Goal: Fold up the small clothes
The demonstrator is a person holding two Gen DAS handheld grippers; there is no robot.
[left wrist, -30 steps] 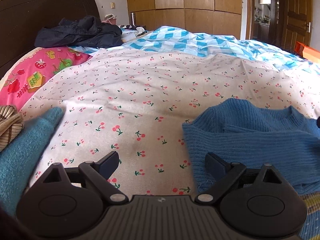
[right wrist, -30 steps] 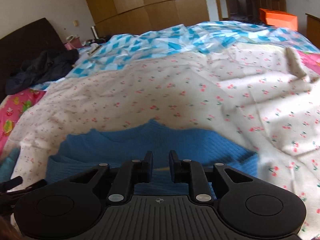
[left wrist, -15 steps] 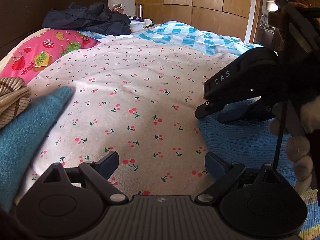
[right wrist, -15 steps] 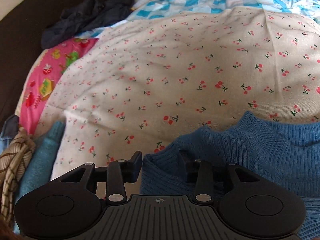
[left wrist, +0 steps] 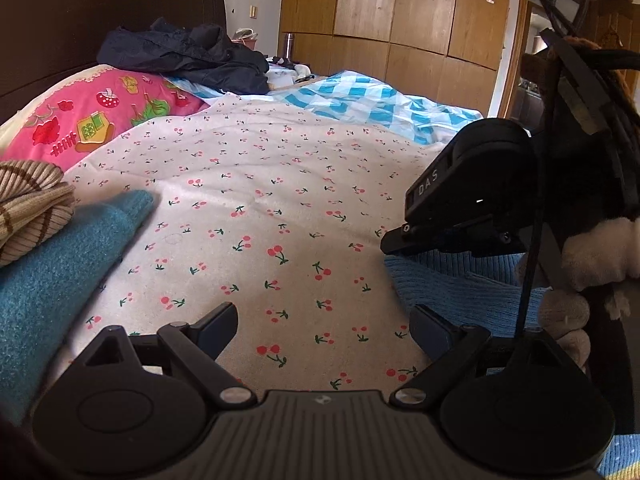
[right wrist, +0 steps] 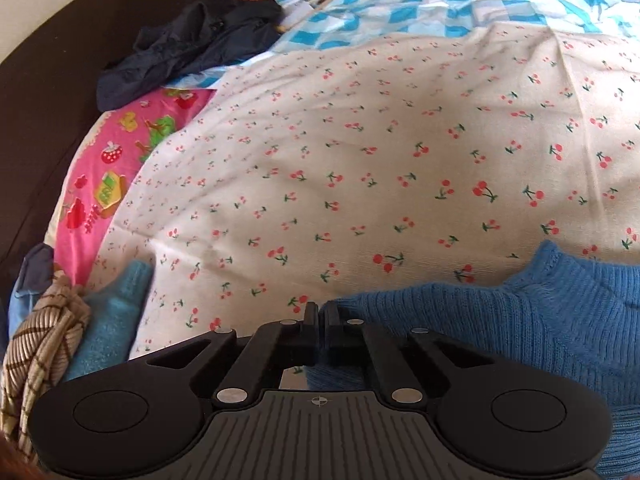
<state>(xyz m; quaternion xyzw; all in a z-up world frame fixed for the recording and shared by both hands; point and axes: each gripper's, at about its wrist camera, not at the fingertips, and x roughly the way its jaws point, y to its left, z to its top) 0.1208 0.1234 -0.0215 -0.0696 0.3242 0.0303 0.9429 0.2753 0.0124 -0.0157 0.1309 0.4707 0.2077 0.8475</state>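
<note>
A blue ribbed sweater (right wrist: 500,340) lies on the cherry-print sheet (right wrist: 360,160). My right gripper (right wrist: 321,318) is at its left edge, jaws closing tight with the knit pinched between them. From the left wrist view that same gripper's black body (left wrist: 472,184) stands over the sweater (left wrist: 460,296), held by a hand in a fluffy white cuff (left wrist: 596,248). My left gripper (left wrist: 324,318) is open above bare sheet (left wrist: 280,200), its right finger (left wrist: 430,326) close to the sweater's edge, nothing between the fingers.
A teal knit garment (left wrist: 60,280) and a beige striped one (left wrist: 28,208) lie at the left. Behind are a pink pillow (left wrist: 100,120), a dark jacket (left wrist: 184,56), a blue check quilt (left wrist: 360,96) and wooden wardrobes (left wrist: 400,12).
My right gripper swung left along the sweater to its left edge, opened around the knit, then closed on it. It came into the left wrist view. The left gripper stayed open.
</note>
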